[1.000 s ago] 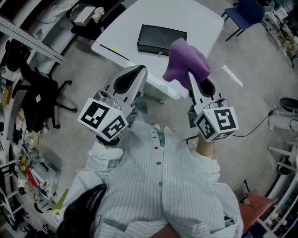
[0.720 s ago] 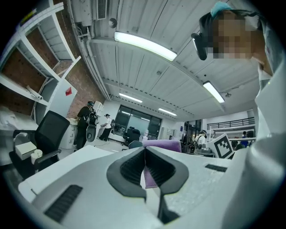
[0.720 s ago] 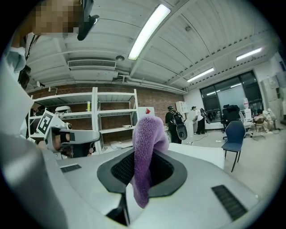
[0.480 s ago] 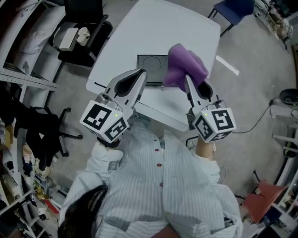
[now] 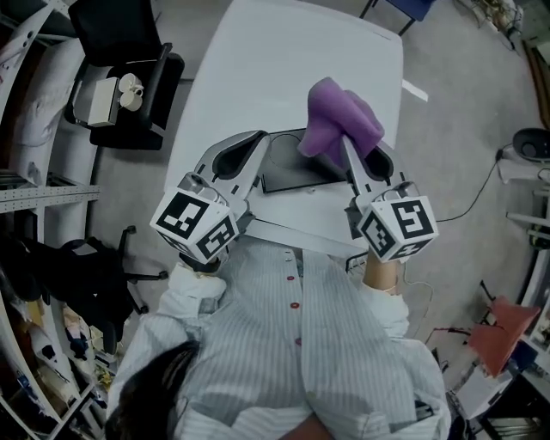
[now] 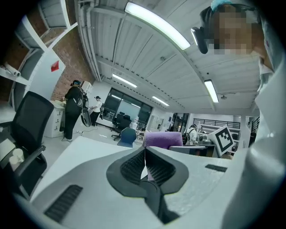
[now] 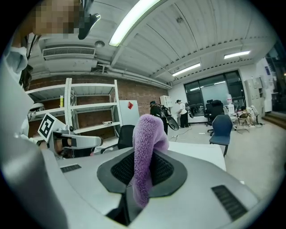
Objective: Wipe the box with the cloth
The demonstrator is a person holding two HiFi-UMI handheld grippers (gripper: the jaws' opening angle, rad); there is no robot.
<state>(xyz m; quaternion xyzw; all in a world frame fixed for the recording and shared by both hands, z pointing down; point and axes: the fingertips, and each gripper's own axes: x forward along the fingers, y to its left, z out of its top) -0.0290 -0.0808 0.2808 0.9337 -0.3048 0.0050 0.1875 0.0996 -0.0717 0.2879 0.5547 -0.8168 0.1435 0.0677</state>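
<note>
A black flat box lies near the front edge of the white table, partly hidden beneath both grippers in the head view. My right gripper is shut on a fluffy purple cloth, which stands up from its jaws and hangs over the box's right part. In the right gripper view the cloth is pinched between the ribbed pads of that gripper. My left gripper hovers at the box's left end, jaws shut with nothing in them. The left gripper view shows the cloth just beyond.
A black office chair carrying white items stands left of the table. Shelving lines the left side. A blue chair sits at the table's far end. A cable runs across the floor at right, near a red object.
The table and box have slid down the head view and now lie under both grippers. The grippers keep the same pose, the cloth still in the right one.
</note>
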